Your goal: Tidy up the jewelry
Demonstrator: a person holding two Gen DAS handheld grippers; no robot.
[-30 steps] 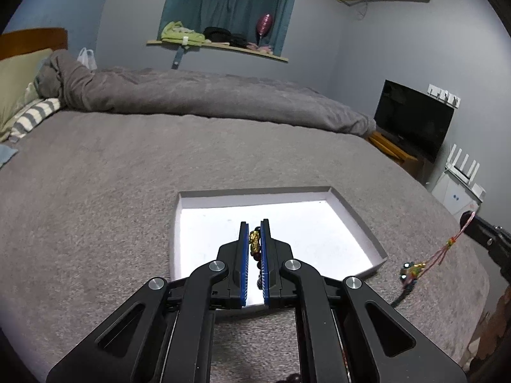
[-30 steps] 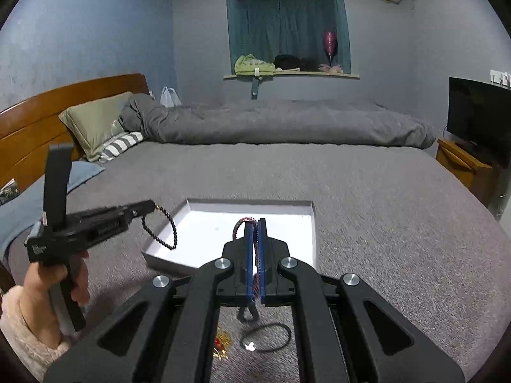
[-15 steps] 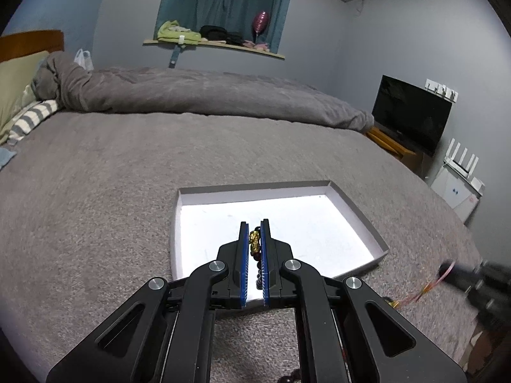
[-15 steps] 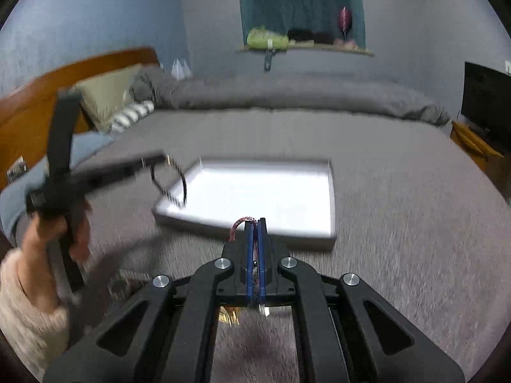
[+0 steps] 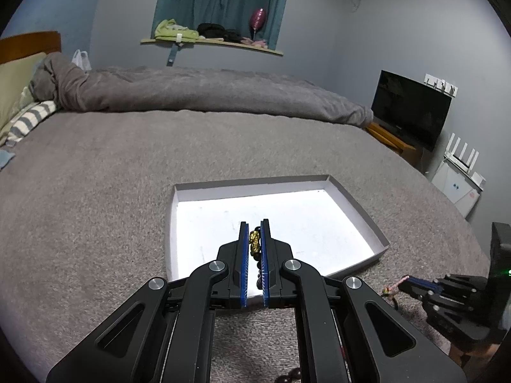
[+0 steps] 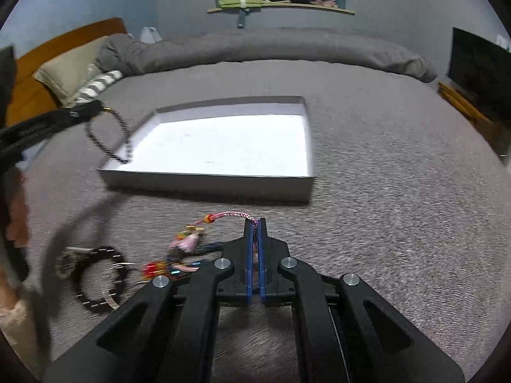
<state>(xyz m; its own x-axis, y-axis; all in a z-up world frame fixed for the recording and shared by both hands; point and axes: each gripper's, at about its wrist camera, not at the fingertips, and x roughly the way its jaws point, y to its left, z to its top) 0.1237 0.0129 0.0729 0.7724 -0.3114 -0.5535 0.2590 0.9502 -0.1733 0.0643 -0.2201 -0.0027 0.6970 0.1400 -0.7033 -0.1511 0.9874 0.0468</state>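
We hold a beaded bracelet (image 5: 254, 249) in the clamped left gripper (image 5: 254, 239) above the bare tray (image 6: 207, 178); our right gripper (image 6: 255, 233) pinches a pink cord (image 6: 234, 214). Other bracelets (image 6: 99, 279) lie at eight o'clock.

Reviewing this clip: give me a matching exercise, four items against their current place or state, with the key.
Items:
1. dark bead bracelet
2. pink braided cord
3. white tray
4. black band

States:
A. lying on the bed cover, ungripped
B. pinched in the right gripper
C. holds no jewelry
D. hanging from the left gripper at the tray's edge

Pairs: 1-D, 2-B, 3-C, 4-A
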